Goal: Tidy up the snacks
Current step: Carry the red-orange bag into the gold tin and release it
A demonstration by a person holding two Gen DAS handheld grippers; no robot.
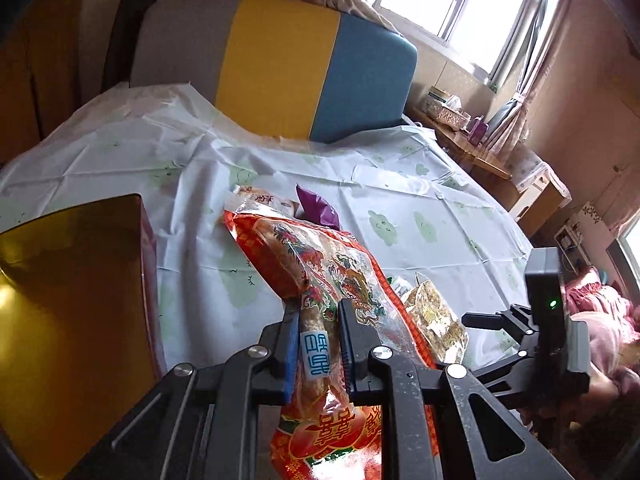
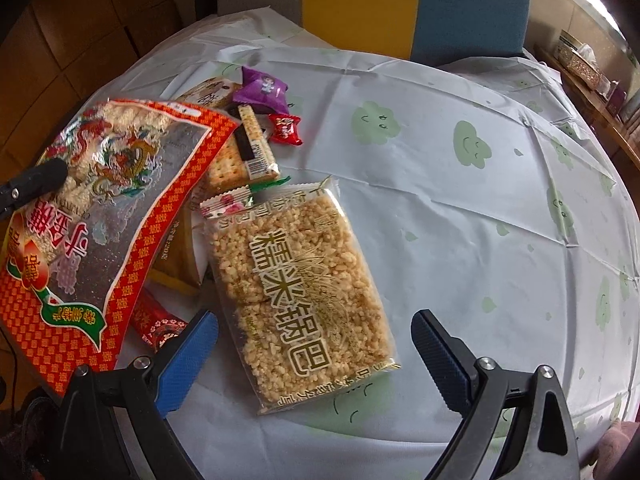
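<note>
A: Gripping a large red-and-clear plastic snack bag printed with a dragon and phoenix (image 1: 320,280), the left gripper (image 1: 320,312) has its blue-padded jaws clenched on the bag's lower part, with the bag clear of the table.

B: And the right gripper (image 2: 314,330)?

A: Released, jaws wide apart, holding nothing. It hangs over the near end of a clear rectangular packet of golden puffed-rice cake (image 2: 300,292), which lies flat on the white plastic tablecloth with green smiling clouds (image 2: 460,200).

B: How many snacks can you count?

A: In the right wrist view, one big red bag at nine o'clock, one rice-cake packet at centre, one clear pack of square crackers (image 2: 240,156), one purple wrapped sweet (image 2: 262,90) at eleven o'clock, and one small red wrapped sweet (image 2: 285,128) just beside it. One small pink floral sachet (image 2: 226,204) touches the rice packet's far end. More packets sit under the red bag; I cannot tell their number.

B: Any writing?

A: The rice packet reads 糯米锅巴 in gold. The red bag bears a gold double-happiness character; its other print is too small to read.

B: Anything else?

A: One shiny gold-lidded box (image 1: 72,300) at nine o'clock in the left wrist view, and a chair back in grey, yellow and blue (image 1: 280,68) at twelve o'clock.
</note>
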